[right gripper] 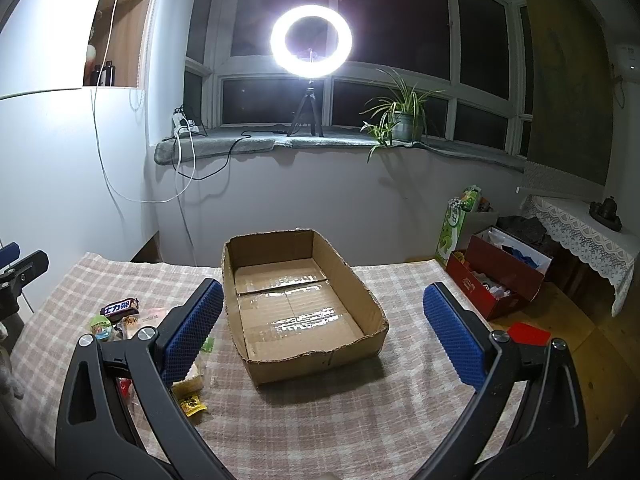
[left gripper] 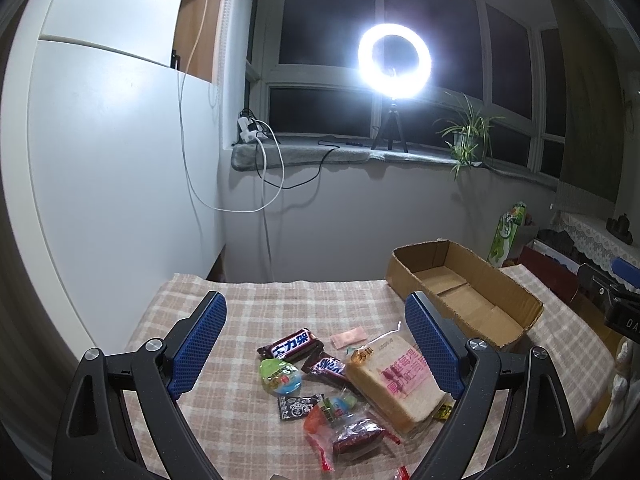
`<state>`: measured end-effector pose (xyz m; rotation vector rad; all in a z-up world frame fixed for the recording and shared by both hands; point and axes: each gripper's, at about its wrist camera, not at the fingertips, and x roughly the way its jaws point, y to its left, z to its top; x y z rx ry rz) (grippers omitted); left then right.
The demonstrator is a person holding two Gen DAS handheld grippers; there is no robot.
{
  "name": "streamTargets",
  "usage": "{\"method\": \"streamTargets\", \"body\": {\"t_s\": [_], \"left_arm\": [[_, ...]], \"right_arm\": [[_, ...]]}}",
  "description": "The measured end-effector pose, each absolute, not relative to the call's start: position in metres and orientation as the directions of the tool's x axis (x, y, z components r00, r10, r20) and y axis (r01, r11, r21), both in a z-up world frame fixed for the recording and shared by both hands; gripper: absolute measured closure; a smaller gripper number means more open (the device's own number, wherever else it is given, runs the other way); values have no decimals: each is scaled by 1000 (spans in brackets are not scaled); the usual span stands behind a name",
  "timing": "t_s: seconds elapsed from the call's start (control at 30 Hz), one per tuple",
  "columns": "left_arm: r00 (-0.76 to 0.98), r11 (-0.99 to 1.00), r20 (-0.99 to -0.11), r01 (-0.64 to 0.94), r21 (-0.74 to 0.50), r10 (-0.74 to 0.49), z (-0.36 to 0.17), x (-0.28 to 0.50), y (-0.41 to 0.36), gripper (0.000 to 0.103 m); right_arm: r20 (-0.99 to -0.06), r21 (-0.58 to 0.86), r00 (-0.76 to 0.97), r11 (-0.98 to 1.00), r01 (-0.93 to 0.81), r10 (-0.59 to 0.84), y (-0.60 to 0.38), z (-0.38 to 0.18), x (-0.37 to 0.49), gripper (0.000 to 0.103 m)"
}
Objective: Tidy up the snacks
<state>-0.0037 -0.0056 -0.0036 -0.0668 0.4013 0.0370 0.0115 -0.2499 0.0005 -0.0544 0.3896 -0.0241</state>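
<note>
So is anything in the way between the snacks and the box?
Nothing visible. The snack pile lies on the checked cloth, and the cardboard box beside it is open-topped and empty. Only bare cloth lies between them. The left gripper hovers over the pile, jaws open.

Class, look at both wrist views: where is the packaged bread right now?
In the left wrist view the packaged bread lies on the checked tablecloth, at the right edge of the snack pile beside the small Snickers bar, nearer the camera than the empty cardboard box.
</note>
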Motion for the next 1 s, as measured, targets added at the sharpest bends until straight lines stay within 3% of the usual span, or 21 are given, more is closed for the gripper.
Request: {"method": "streamTargets", "body": {"t_s": [0.53, 0.83, 1.0], "left_arm": [[909, 997, -415, -52, -60, 23, -8, -3, 2, 12], [884, 994, -467, -43, -103, -11, -24, -3, 25, 12], [837, 982, -533, 27, -185, -124, -46, -2, 30, 13]], "right_arm": [[-449, -57, 892, 995, -84, 50, -244, -11, 15, 1], [-551, 19, 807, 971, -240, 210, -235, -35, 20, 1], [-608, 98, 716, 928, -359, 341, -223, -59, 15, 1]]}}
